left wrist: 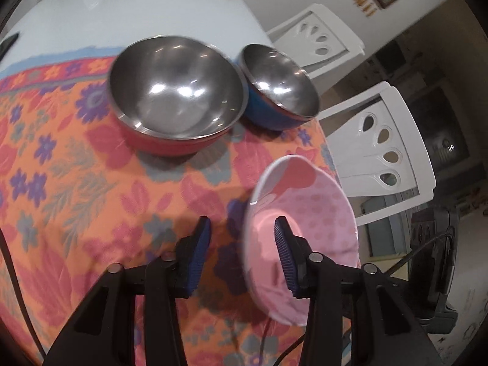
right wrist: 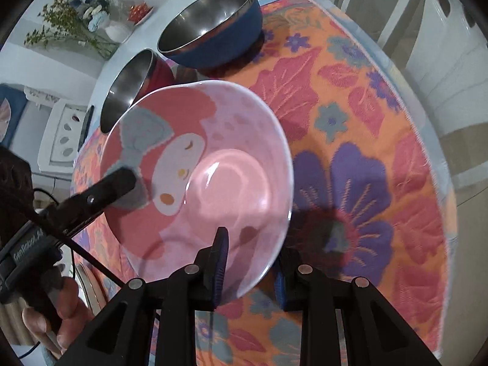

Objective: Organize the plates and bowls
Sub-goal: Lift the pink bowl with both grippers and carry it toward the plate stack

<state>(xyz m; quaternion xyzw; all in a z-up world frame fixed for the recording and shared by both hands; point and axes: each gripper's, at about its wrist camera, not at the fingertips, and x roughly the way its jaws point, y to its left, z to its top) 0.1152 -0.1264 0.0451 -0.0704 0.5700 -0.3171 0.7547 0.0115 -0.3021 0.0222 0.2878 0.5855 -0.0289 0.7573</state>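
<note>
Pink bowl (right wrist: 213, 164) hangs tilted over the floral cloth (right wrist: 350, 140) — right gripper (right wrist: 253, 262) pinches its near rim, left gripper (left wrist: 242, 256) straddles the opposite rim, pads not visibly pressing. Beyond sit a red steel bowl (left wrist: 177, 91) and a blue steel bowl (left wrist: 277, 85) — just beside each other

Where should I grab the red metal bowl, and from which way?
Pinch the red bowl's thin rim, one finger inside, one outside, coming from above. It sits upright and open on the cloth. Choose the near or left edge, because the blue bowl crowds its right.
</note>
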